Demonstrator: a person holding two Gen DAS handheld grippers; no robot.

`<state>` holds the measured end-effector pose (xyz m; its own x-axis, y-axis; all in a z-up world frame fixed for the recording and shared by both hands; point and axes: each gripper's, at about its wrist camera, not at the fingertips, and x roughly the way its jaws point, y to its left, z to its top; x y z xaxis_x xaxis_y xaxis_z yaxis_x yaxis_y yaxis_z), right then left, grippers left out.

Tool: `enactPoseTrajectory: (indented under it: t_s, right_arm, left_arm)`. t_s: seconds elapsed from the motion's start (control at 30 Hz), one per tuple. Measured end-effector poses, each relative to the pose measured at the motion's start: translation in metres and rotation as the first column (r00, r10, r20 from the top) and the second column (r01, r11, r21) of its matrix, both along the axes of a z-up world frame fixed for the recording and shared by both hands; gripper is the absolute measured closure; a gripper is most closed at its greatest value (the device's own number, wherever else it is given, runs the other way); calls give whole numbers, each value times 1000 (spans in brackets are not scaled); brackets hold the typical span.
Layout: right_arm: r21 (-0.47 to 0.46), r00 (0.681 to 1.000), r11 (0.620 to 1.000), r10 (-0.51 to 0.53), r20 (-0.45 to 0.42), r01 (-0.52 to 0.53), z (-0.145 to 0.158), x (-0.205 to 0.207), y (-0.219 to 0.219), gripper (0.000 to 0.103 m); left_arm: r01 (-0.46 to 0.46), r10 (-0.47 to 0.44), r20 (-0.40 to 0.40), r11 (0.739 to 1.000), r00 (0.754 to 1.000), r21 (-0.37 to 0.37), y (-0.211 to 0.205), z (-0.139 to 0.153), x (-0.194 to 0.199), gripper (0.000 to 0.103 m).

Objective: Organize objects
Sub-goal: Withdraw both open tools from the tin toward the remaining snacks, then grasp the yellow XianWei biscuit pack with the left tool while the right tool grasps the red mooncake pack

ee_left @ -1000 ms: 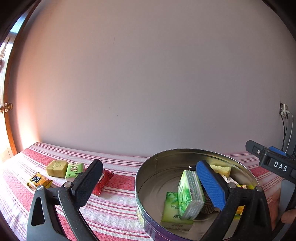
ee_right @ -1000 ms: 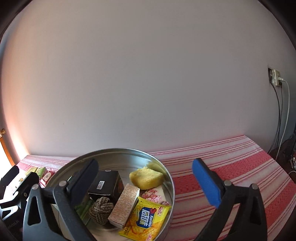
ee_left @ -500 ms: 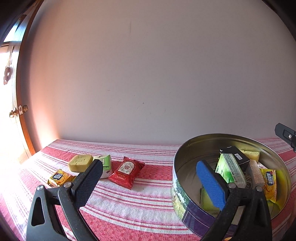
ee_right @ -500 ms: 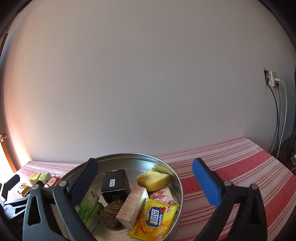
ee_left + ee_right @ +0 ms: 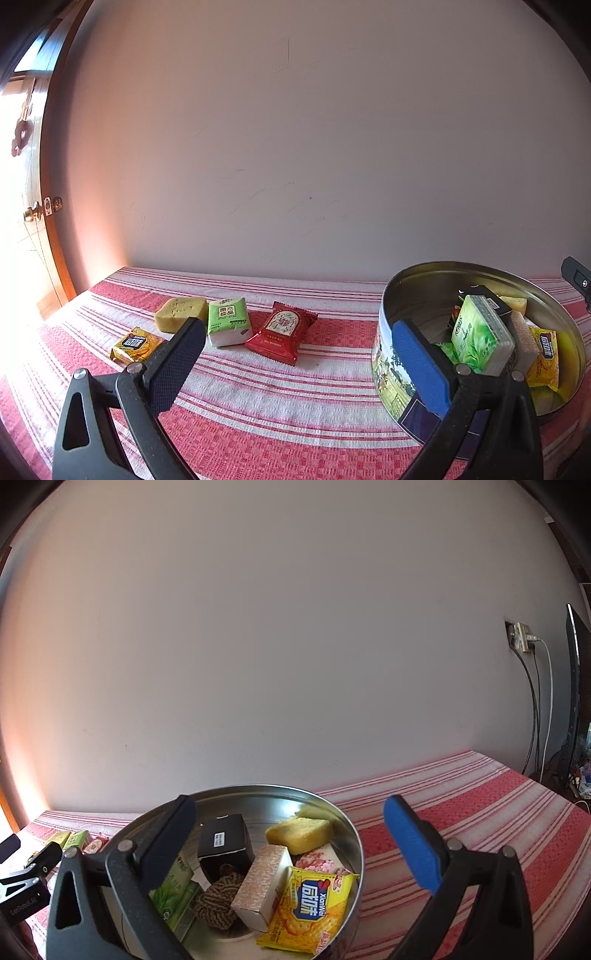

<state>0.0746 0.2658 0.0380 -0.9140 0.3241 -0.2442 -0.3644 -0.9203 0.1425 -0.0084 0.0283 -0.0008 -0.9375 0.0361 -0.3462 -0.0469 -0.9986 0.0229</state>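
Note:
A round metal tin (image 5: 417, 291) (image 5: 347, 834) stands on the red striped cloth. Inside lie a green tissue pack (image 5: 480, 338), a black box (image 5: 225, 840), a yellow sponge (image 5: 299, 832), a pinkish box (image 5: 264, 886), a rope ball (image 5: 218, 902) and a yellow cracker packet (image 5: 310, 912). Left of the tin on the cloth lie a red snack packet (image 5: 282, 330), a green tissue pack (image 5: 227, 325), a yellow sponge (image 5: 181, 312) and a small yellow packet (image 5: 135, 345). My left gripper (image 5: 299, 365) is open and empty, over the cloth beside the tin. My right gripper (image 5: 291, 849) is open and empty above the tin.
A plain wall runs behind the table. A wooden door with a brass knob (image 5: 31, 216) is at far left. A wall socket with hanging cables (image 5: 521, 638) and a dark screen edge (image 5: 574, 701) are at the right. The striped cloth (image 5: 480, 812) extends right of the tin.
The left gripper has swung left, away from over the tin, bringing the loose items on the cloth into view. The right gripper has shifted slightly right. Both stay open.

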Motion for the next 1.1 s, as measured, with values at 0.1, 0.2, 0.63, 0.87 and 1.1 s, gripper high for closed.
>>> enactPoseTrajectory:
  t_s: [0.1, 0.2, 0.63, 0.87, 1.1]
  right_arm:
    - [2, 1000, 1000, 2, 12, -2, -2, 2, -11, 0]
    - [21, 1000, 1000, 5, 15, -5, -4, 3, -26, 0]
    - [99, 994, 991, 81, 73, -88, -10, -19, -106, 0]
    - [83, 976, 978, 179, 121, -190, -15, -49, -164, 0]
    - [75, 955, 967, 227, 192, -245, -23, -91, -219, 0]
  left_arm:
    - [-12, 12, 6, 1000, 1000, -1, -13, 0, -1, 1]
    - [-29, 29, 20, 1000, 999, 7, -29, -3, -7, 1]
    - [-116, 117, 126, 993, 985, -14, -120, -12, -41, 1]
    - [-163, 149, 304, 986, 941, 20, -164, -31, -78, 1]
    - [-136, 94, 456, 989, 885, 59, -180, -52, -111, 1]
